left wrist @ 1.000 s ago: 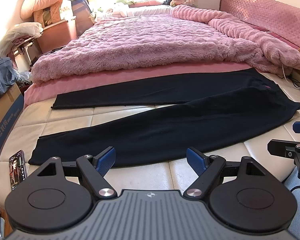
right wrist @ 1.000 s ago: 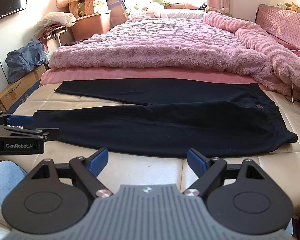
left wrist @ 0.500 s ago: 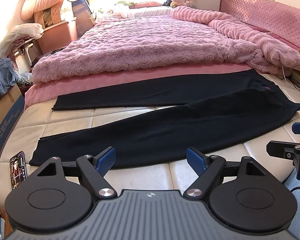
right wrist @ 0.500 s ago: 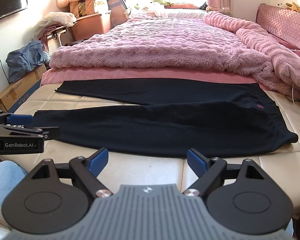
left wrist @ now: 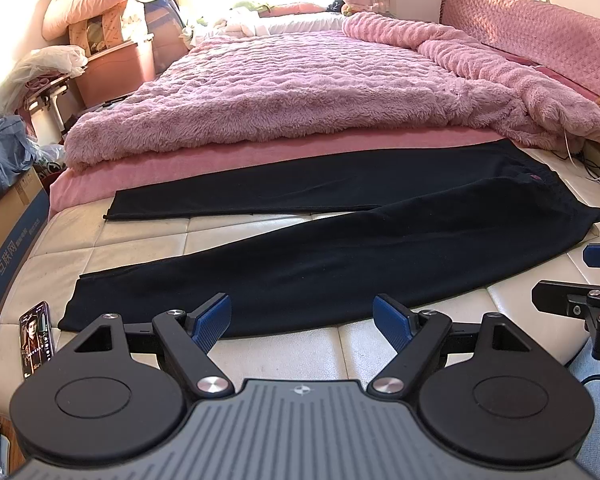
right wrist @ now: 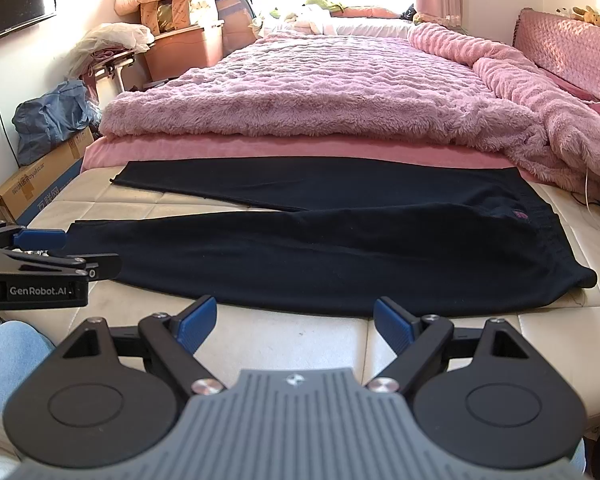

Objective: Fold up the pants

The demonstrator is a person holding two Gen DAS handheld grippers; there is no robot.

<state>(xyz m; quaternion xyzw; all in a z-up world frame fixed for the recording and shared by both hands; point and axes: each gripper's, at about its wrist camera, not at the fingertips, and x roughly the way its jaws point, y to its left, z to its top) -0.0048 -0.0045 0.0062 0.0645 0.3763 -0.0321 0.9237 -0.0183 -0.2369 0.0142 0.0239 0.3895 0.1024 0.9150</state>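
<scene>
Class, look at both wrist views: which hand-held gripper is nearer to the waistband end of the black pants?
Right. The right hand-held gripper sits before the pants' waistband half; the left hand-held gripper sits toward the leg cuffs, near the phone.

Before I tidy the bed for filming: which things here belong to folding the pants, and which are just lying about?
For the job:
black fabric pants
left hand-held gripper
right hand-held gripper

Lying about:
fluffy pink blanket
smartphone with lit screen
brown cardboard box

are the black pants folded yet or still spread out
Spread out. The black pants lie flat on the mattress, both legs apart in a V with no layer doubled over; both grippers are open and off them.
</scene>
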